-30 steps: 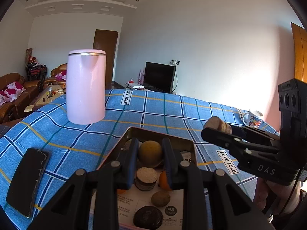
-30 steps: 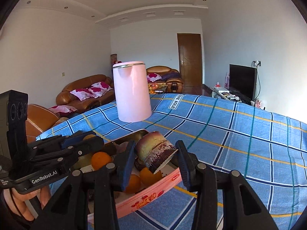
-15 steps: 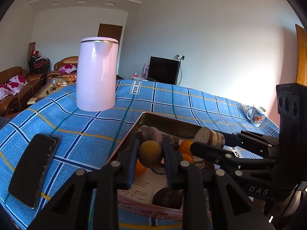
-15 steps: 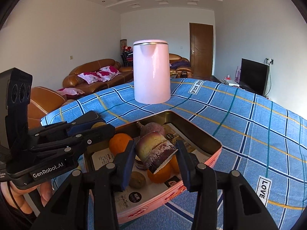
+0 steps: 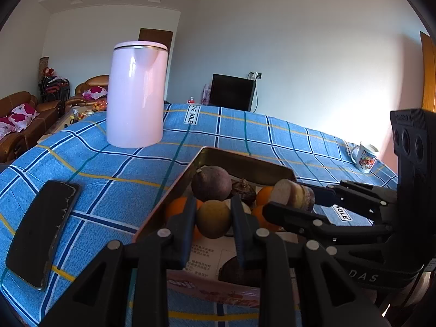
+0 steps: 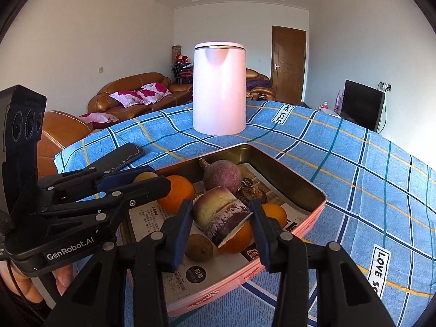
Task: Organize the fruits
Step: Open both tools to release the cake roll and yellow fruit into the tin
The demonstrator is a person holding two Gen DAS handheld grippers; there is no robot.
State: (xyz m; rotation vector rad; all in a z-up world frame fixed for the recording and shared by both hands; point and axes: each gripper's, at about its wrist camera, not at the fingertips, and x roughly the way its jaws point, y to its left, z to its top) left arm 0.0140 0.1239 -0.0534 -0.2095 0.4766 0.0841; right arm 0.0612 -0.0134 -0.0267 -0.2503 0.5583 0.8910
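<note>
Over tin (image 6: pixel 310 184), left gripper (image 5: pixel 214 218) clamps yellow fruit (image 5: pixel 214 219), right gripper (image 6: pixel 222 216) clamps cut root (image 6: pixel 220 214)

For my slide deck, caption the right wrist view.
Right gripper holds a cut purple-skinned root chunk above a pink tin tray of fruit, pink kettle behind.

Tin (image 6: pixel 313 182) on surface (image 6: pixel 354 163) w/ fruits inside; kettle (image 6: pixel 219 90) behind tin; phone (image 5: pixel 41 231) left of tin; mug (image 5: pixel 366 156) far right

"GenRobot.AI" on left tongs (image 6: pixel 152 184); "LOVE SOLE" on tablecloth (image 6: pixel 354 163).
</note>
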